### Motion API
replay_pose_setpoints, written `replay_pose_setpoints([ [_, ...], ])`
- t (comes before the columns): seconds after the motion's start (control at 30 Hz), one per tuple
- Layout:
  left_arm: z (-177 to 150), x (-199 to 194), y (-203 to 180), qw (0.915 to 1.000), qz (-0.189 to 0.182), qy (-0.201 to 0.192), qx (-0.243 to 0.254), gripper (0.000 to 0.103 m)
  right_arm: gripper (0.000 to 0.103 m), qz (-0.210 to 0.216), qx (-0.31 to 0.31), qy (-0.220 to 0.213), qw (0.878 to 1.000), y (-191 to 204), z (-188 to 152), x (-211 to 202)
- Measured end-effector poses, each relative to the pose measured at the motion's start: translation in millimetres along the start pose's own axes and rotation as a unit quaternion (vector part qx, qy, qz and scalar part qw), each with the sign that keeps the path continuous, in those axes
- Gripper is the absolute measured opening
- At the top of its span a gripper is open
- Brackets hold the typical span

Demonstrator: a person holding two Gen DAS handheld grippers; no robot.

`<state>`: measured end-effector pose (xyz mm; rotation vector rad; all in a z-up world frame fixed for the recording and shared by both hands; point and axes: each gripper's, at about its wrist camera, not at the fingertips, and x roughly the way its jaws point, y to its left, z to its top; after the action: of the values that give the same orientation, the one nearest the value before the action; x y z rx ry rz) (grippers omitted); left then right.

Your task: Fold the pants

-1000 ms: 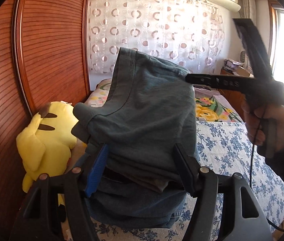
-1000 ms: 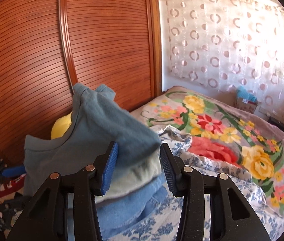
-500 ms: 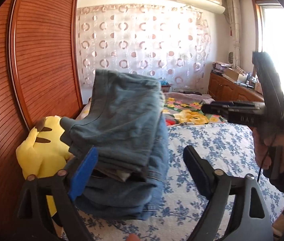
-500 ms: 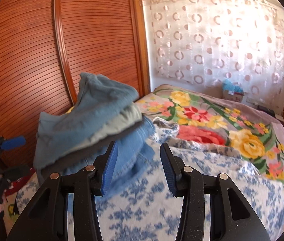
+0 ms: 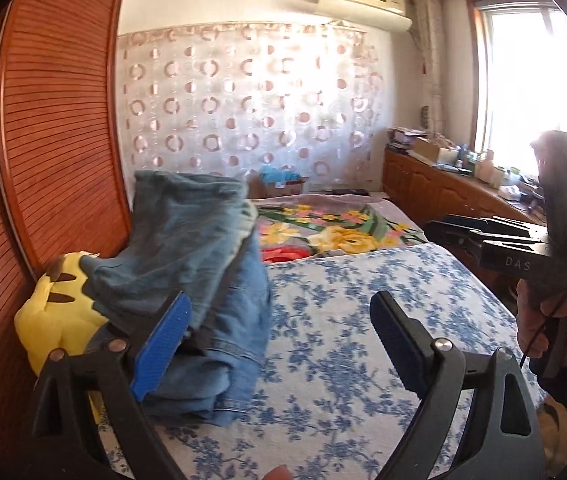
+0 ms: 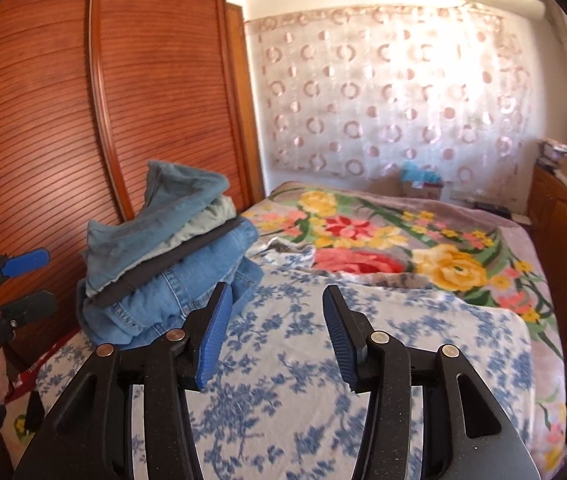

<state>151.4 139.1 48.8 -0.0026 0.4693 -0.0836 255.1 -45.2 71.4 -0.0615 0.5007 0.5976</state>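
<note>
We look across the bed [image 6: 463, 344], its blue-flowered sheet bare from the middle out to 3 o'clock in both views. At 9 o'clock in the right wrist view sits the stack of folded clothes [image 6: 171, 280]: faded teal pants [image 6: 171, 200] on top, tilted and lapping over grey and dark layers, with blue jeans [image 6: 187, 292] beneath. We judge the fold of this pair finished and the pair set on the stack; no unfolded pants show on the sheet, so whether more remain we cannot tell. The top pair sits crooked and may want squaring. The left hand-held gripper [image 5: 279, 332] has just been opening and its jaws stand wide apart, with only sheet between them. The right hand-held gripper [image 6: 275, 336] has just been opening too, jaws apart on nothing. A yellow plush toy [image 5: 59, 312] leans beside the stack at 9 o'clock in the left view.
</note>
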Motion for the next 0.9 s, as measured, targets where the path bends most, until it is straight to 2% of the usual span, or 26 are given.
replay_pose_setpoints([
  [0.43, 11, -33, -45, 0.9989, -0.037, -0.025, 0.013, 0.092, 0.073, -0.079, 0.013, -0.061, 0.995, 0, -20, -90],
  [0.57, 8, -43, -56, 0.9981, -0.053, -0.029, 0.009, 0.092, 0.075, -0.094, 0.019, -0.071, 0.993, 0, -26, -110],
  [0.9, 4, -72, -73, 0.9986, -0.033, -0.039, 0.012, 0.092, 0.077, -0.117, 0.025, -0.088, 0.989, 7, -37, -148],
])
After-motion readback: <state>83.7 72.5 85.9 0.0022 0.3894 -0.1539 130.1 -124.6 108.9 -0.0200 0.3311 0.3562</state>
